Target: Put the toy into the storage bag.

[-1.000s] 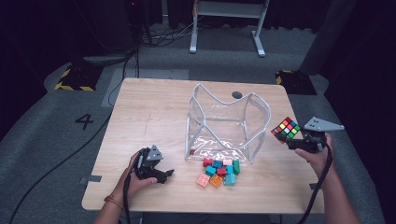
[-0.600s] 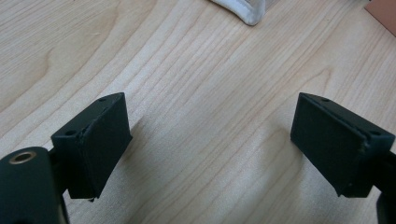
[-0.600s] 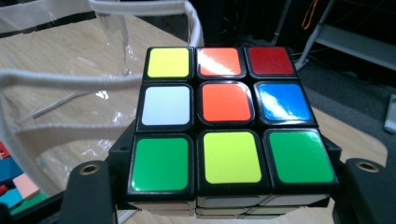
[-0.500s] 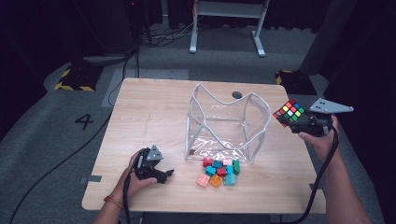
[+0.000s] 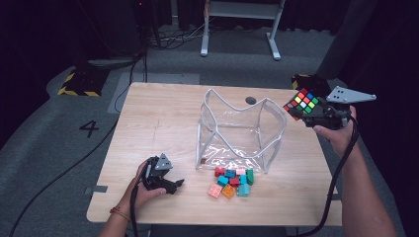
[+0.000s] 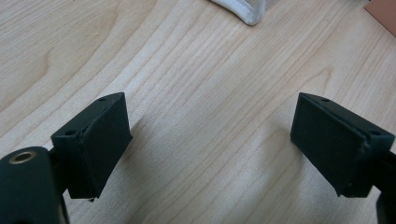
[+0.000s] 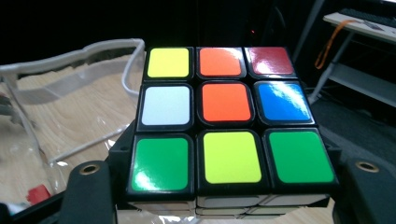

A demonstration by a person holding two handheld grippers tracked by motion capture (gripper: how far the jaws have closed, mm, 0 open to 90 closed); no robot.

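- Holding a Rubik's cube (image 5: 301, 102) in the right gripper (image 5: 316, 111), jaws clamped on its two opposite sides; cube is in the air off the table's right edge, just beside the upper right corner of the clear bag (image 5: 237, 133).
- Right gripper view: cube face (image 7: 231, 119) reads, by row, yellow/orange/red, white/orange/blue, green/yellow/green. No logo or print readable on the stickers.
- Same view: bag rim with white piping (image 7: 93, 51) sits behind and left of the cube, wood tabletop seen through the plastic.
- Left gripper (image 5: 165, 181) rests low on the wooden table (image 5: 158, 118) near the front left corner, in the person's left hand (image 5: 143, 190). Jaws spread wide, nothing between them.
- Left gripper view: bare wood grain between the two black pads (image 6: 100, 140), white bag piping (image 6: 243, 11) at the top edge.
- Bag stands open-topped mid-table, transparent with white trim.
- Pile of toy bricks (image 5: 232, 180) on the table, touching or just in front of the bag's front edge: red, teal, green, pink, orange pieces, clustered tight.
- Dark round mark (image 5: 250, 100) on the tabletop behind the bag.
- Readable writing: a "4" (image 5: 90, 129) marked on the grey floor left of the table.
- Yellow-black hazard tape (image 5: 74, 89) on the floor beyond the table's left corner.
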